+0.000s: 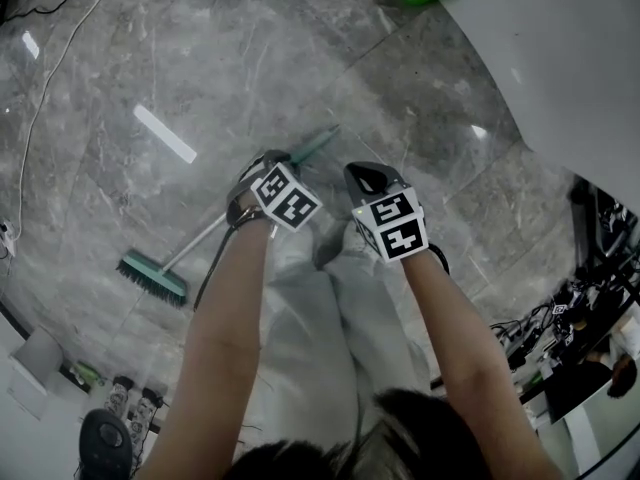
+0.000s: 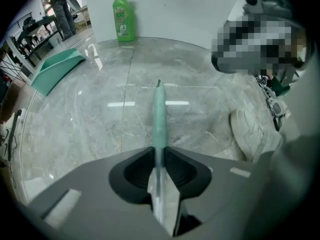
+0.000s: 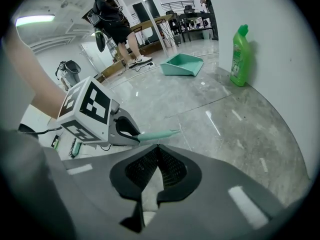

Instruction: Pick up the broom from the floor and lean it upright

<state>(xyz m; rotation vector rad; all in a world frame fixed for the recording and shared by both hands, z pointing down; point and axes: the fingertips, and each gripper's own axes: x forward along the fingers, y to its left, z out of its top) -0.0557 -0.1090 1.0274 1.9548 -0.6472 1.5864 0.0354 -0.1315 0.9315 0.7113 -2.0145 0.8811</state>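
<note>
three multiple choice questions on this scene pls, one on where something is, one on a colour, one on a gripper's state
1. Where does the green bottle stand?
A. on the floor by the white wall
B. on a shelf
C. on a chair

2. What colour is the broom's brush head?
A. red
B. teal
C. yellow

3. What state is the left gripper in?
A. open, with nothing between its jaws
B. shut on a cloth
C. shut on the broom handle

Answers:
1 A: the right gripper view shows it upright on the floor next to the wall.
2 B: the head view shows a teal head at the end of the handle.
3 C: the left gripper view shows the handle clamped between the jaws.
</note>
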